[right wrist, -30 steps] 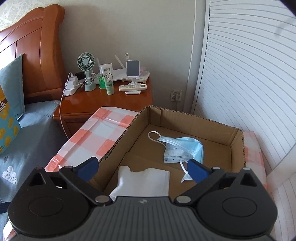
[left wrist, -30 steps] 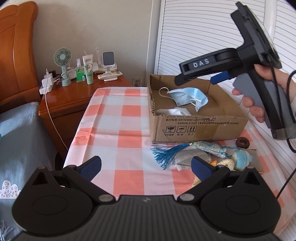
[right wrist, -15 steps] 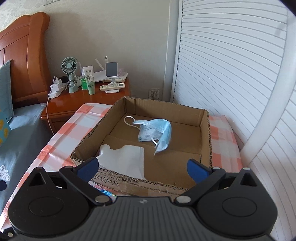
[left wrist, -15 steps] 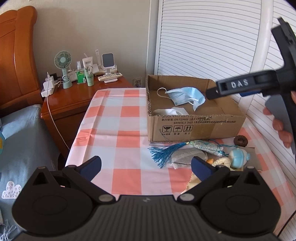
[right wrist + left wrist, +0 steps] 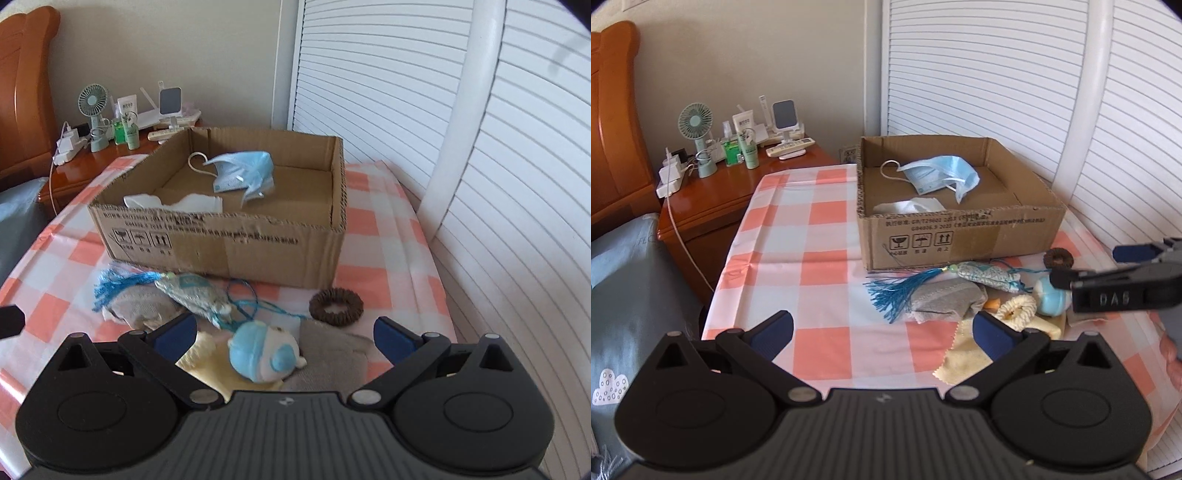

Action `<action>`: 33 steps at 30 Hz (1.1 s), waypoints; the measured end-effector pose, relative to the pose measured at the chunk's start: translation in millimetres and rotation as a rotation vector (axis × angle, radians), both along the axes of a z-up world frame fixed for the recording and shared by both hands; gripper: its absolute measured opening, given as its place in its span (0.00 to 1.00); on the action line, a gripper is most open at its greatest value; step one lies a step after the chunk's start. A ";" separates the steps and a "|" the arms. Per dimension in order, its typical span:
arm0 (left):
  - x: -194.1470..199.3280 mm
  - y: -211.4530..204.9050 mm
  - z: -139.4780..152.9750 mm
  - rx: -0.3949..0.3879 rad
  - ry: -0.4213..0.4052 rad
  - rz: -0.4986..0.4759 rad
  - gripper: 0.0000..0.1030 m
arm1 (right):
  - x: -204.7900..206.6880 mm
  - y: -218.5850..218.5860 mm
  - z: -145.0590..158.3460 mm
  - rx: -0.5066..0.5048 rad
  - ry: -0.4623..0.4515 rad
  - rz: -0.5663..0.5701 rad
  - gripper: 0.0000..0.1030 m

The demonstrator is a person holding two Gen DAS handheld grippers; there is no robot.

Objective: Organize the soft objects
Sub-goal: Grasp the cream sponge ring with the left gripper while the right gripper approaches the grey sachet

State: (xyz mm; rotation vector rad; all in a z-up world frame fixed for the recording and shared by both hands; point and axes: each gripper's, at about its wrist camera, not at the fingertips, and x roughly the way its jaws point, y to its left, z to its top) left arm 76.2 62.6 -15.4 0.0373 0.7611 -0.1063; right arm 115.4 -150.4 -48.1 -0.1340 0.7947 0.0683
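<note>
Checked tablecloth [image 5: 373,221], bedroom. Right gripper [image 5: 284,338]: jaws apart, empty, withdrawn from cardboard box [image 5: 229,240] since a second ago, over blue plush [image 5: 262,354]. Face mask [image 5: 243,171] boxed; pile pending. Left gripper [image 5: 882,330]: apart, idle.

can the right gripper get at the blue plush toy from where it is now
Probably yes. The right gripper is open and empty, with the blue plush toy lying just ahead between its fingers. Nothing covers the toy; it rests on a cream cloth beside a grey cloth.
</note>
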 end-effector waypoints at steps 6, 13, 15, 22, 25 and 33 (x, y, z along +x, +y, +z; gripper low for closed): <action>6.3 -14.8 -9.9 -0.013 0.035 -0.058 0.99 | -16.8 -18.3 -22.6 -0.008 0.053 -0.024 1.00; 14.0 -35.2 -24.3 0.012 0.075 -0.113 0.99 | -21.2 -35.8 -29.5 -0.003 0.049 -0.055 1.00; 16.6 -38.1 -27.2 0.009 0.085 -0.117 0.99 | -17.6 -39.3 -29.8 -0.004 0.044 -0.061 1.00; 27.0 -49.2 -35.2 0.006 0.109 -0.135 0.99 | 0.9 -42.8 -44.9 -0.004 0.068 -0.064 1.00; 29.2 -53.6 -37.0 0.017 0.114 -0.148 0.99 | 4.5 -44.2 -50.8 -0.018 0.070 -0.075 1.00; 38.8 -67.8 -43.0 0.032 0.117 -0.196 0.99 | -2.4 -68.1 -57.0 -0.022 0.070 -0.104 1.00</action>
